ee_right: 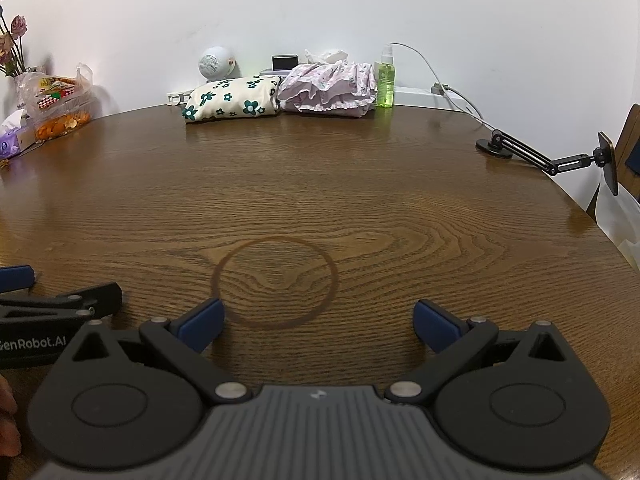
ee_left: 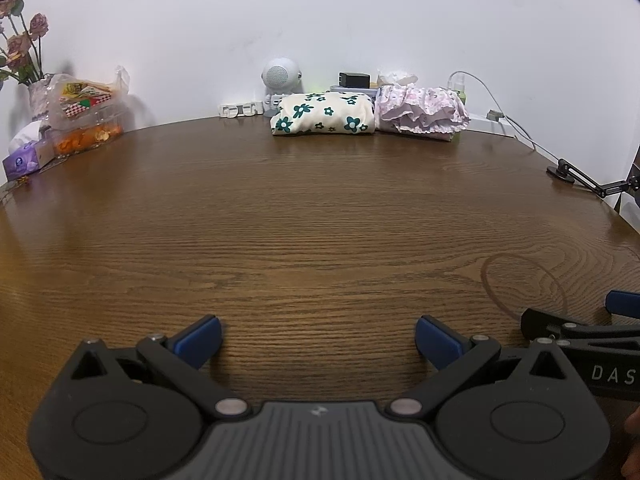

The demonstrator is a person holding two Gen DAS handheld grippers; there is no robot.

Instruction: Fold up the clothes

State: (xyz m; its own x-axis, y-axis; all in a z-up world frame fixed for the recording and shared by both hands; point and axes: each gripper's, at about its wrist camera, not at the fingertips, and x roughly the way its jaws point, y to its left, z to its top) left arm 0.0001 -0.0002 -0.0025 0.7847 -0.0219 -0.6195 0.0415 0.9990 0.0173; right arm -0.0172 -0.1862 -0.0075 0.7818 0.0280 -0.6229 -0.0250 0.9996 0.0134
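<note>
Two folded garments lie side by side at the far edge of the brown wooden table (ee_left: 304, 216): a cream one with dark green flowers (ee_left: 323, 114) (ee_right: 232, 99) and a pink ruffled one (ee_left: 420, 111) (ee_right: 328, 88) to its right. My left gripper (ee_left: 318, 340) is open and empty, low over the near part of the table. My right gripper (ee_right: 318, 322) is open and empty too, just right of the left one, over a round ring stain (ee_right: 276, 280). Each gripper shows at the edge of the other's view.
A vase of roses (ee_left: 24, 44), snack bags (ee_left: 86, 114) and a tissue box (ee_left: 28, 156) stand at the far left. A white speaker (ee_left: 280, 80), a charger (ee_left: 354, 79) and a green spray bottle (ee_right: 385, 78) line the wall. A black phone-holder arm (ee_right: 540, 156) stands at the right edge.
</note>
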